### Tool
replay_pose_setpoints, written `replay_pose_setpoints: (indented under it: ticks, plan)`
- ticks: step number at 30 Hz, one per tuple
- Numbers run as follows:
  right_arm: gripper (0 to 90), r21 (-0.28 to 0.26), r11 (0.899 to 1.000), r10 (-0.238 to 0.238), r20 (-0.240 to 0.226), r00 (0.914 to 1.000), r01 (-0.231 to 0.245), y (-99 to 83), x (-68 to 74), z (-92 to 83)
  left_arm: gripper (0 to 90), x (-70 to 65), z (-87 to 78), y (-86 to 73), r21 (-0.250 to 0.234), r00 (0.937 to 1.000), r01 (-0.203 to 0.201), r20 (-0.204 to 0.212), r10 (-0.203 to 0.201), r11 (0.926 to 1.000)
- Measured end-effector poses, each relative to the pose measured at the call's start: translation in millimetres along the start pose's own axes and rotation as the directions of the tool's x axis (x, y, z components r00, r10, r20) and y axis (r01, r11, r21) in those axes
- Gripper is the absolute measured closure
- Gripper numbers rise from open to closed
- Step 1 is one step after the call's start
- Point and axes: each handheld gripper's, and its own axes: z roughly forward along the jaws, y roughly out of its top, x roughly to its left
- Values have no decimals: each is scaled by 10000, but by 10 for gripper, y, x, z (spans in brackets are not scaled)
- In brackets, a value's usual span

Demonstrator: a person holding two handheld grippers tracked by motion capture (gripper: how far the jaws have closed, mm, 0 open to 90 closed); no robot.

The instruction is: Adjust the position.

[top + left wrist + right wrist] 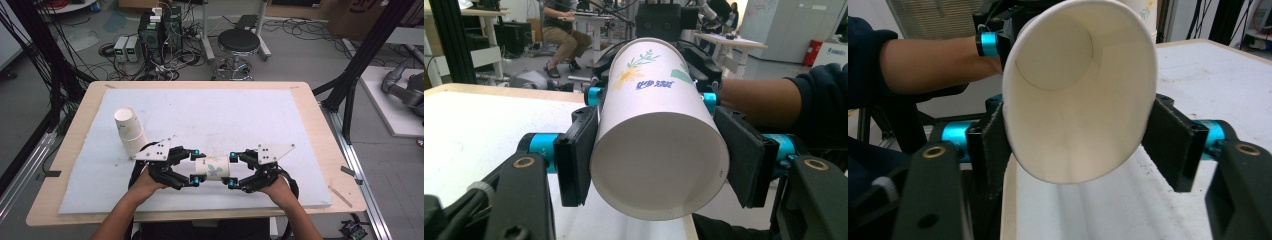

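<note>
Lab floor behind the table (75,120) is a mess of cables, PC boxes and 1 stool (239,42); we can't sort out most of that gear. White foam mat (210,115) covers most of the tabletop.

Hidden/cut off: both forearms run off the near edge of the high view. Cup stack (129,131) at mid-left lies on its side, mouth towards far left; we can't tell how many cups are nested in it. High view hides both ends of the held cup behind the jaws.

Count: 2 grippers, 1 held cup, 1 stack, 1 seated person far back in the left gripper view, partly cropped.

Paper cup (216,168) sits horizontal near centre, just above the mat towards the near edge, between the two grippers. White, flower/leaf print plus blue lettering on the side (651,75); inside plain white (1073,115).

Left gripper (196,166): jaws clamped on the cup's base end, pads pressing both sides. Right gripper (232,170): jaws clamped on the mouth end; rim squashed to an oval there.
</note>
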Motion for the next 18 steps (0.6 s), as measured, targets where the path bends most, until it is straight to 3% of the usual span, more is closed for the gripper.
replay_pose_setpoints:
  ticks: [1, 2, 3, 4, 8, 9, 12, 13, 14, 15, 16, 17, 18]
  plan:
    - [350, 0, 10000, 0, 0, 10000, 0, 0, 0, 0, 369, -5, 5, -5, -13, 10000, 58, -54, -58, 10000]
    - [351, 29, 9999, 108, -69, 9999, -108, 12, -3, -10, 287, -12, 15, -5, 72, 9998, 100, -175, -99, 9999]
    - [351, 29, 9999, 108, -69, 9999, -108, 12, -3, -10, 287, -18, 30, 0, 265, 9992, 216, -343, -207, 9994]
    - [350, 75, 9998, 175, -100, 9998, -174, 27, -8, -26, 153, -26, 50, 14, 632, 9971, 452, -643, -411, 9970]
    - [349, 583, 9983, 41, 159, 9999, -50, 95, -11, -55, 148, -34, 44, 49, 1058, 9956, 288, -916, -191, 9940]
    - [347, 1094, 9939, -210, 406, 9990, 165, 157, -13, -57, 148, -35, 36, 84, 1342, 9936, 175, -1133, -22, 9908]
    - [347, 1772, 9838, -358, 536, 9979, 258, 246, -28, -33, 148, -30, 32, 119, 1716, 9918, 36, -1265, 184, 9852]
    - [347, 1936, 9807, -383, 574, 9976, 265, 275, -30, -21, 148, -21, 30, 149, 2070, 9904, -65, -1337, 349, 9783]
    - [346, 2162, 9758, -468, 636, 9969, 320, 306, -32, -12, 148, -21, 30, 149, 2070, 9904, -65, -1337, 349, 9783]
    - [347, 2420, 9692, -629, 636, 9960, 457, 339, -40, -3, 149, -19, 32, 172, 2324, 9885, -72, -1456, 421, 9726]
    - [347, 2420, 9692, -629, 636, 9960, 457, 339, -40, -3, 149, -19, 32, 172, 2324, 9885, -72, -1456, 421, 9726]
    - [346, 2653, 9626, -752, 640, 9951, 556, 372, -47, 9, 149, -17, 31, 179, 2445, 9877, -95, -1489, 472, 9696]
    - [346, 3094, 9486, -930, 706, 9932, 668, 444, -55, 35, 149, -8, 30, 198, 2791, 9860, -122, -1563, 579, 9602]
